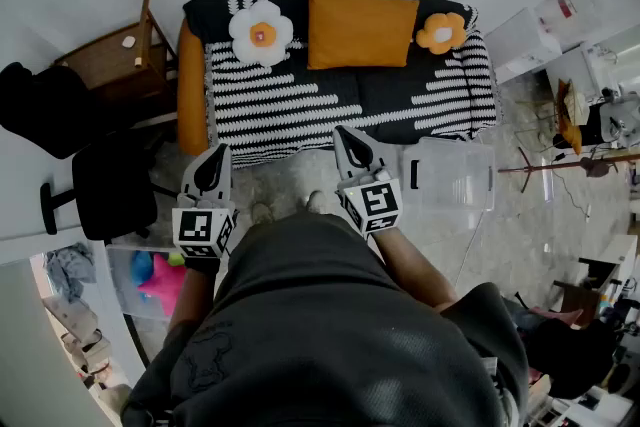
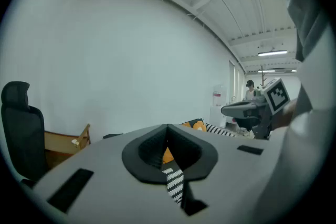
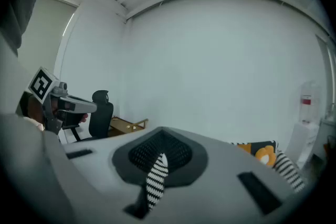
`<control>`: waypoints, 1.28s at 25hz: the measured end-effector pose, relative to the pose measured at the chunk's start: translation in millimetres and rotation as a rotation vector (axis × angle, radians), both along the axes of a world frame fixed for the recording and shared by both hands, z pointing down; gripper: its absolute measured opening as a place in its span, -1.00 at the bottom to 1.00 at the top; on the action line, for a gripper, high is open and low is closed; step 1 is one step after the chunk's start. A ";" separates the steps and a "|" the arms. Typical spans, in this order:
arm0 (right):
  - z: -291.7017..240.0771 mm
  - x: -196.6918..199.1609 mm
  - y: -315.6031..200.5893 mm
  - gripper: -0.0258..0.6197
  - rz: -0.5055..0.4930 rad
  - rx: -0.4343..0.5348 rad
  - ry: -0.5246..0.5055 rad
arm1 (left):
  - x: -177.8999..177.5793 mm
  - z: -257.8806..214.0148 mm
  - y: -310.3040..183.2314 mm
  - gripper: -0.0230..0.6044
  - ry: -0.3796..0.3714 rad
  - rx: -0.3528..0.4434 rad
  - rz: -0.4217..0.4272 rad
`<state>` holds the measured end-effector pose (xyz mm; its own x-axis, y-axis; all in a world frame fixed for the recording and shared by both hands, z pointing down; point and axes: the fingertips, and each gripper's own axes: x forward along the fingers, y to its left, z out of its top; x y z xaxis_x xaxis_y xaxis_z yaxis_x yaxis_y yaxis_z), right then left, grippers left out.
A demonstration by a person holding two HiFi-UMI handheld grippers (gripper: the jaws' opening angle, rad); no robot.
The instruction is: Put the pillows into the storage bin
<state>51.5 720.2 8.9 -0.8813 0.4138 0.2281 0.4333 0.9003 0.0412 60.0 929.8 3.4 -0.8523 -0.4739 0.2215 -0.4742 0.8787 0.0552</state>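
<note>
Pillows (image 1: 362, 29) lie on the sofa (image 1: 300, 100), bin (image 1: 452, 177) beside it; left gripper (image 1: 220, 155) and right gripper (image 1: 343, 135) closed

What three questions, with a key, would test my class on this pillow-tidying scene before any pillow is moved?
1. How many pillows lie on the sofa?
2. True or false: the storage bin on the floor already holds a pillow.
3. Fill in: between the white flower pillow and the orange flower pillow lies a rectangular pillow coloured ___.

Key
1. Three.
2. False; the clear bin looks empty.
3. Orange.
</note>
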 end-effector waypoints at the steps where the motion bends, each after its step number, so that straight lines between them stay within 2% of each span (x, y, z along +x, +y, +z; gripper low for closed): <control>1: 0.4 0.8 0.9 -0.92 0.000 0.004 0.004 | 0.4 0.1 1.3 -0.92 0.002 0.001 0.000; 8: 5.2 6.1 9.5 -0.92 0.003 0.019 0.021 | 1.9 0.7 11.0 -0.92 0.001 0.008 0.006; 14: 2.5 4.7 18.5 -0.90 0.011 -0.029 -0.004 | 1.2 4.4 20.7 -0.92 0.009 0.015 0.013; 15: 2.4 3.0 19.8 -0.83 0.014 -0.036 -0.006 | 1.0 4.9 22.7 -0.92 0.009 0.017 0.014; 16: 2.0 0.6 20.7 -0.64 0.020 -0.043 -0.008 | 0.7 5.6 24.7 -0.92 0.010 0.018 0.015; 17: 1.3 -2.0 21.3 -0.34 0.027 -0.048 -0.011 | 0.3 6.3 27.0 -0.92 0.011 0.019 0.016; 19: 0.1 -6.5 24.3 0.01 0.033 -0.052 -0.017 | -0.8 7.4 32.3 -0.92 0.012 0.019 0.016; 20: -0.2 -8.1 27.1 0.04 0.030 -0.053 -0.018 | -1.4 7.7 35.5 -0.92 0.013 0.019 0.016; 22: 0.8 -10.8 33.9 0.26 0.020 -0.052 -0.016 | -2.5 8.4 42.6 -0.92 0.015 0.023 0.013; 32: 14.3 -31.8 68.1 0.28 0.032 -0.020 0.020 | -17.5 15.2 84.9 -0.92 0.017 0.036 0.014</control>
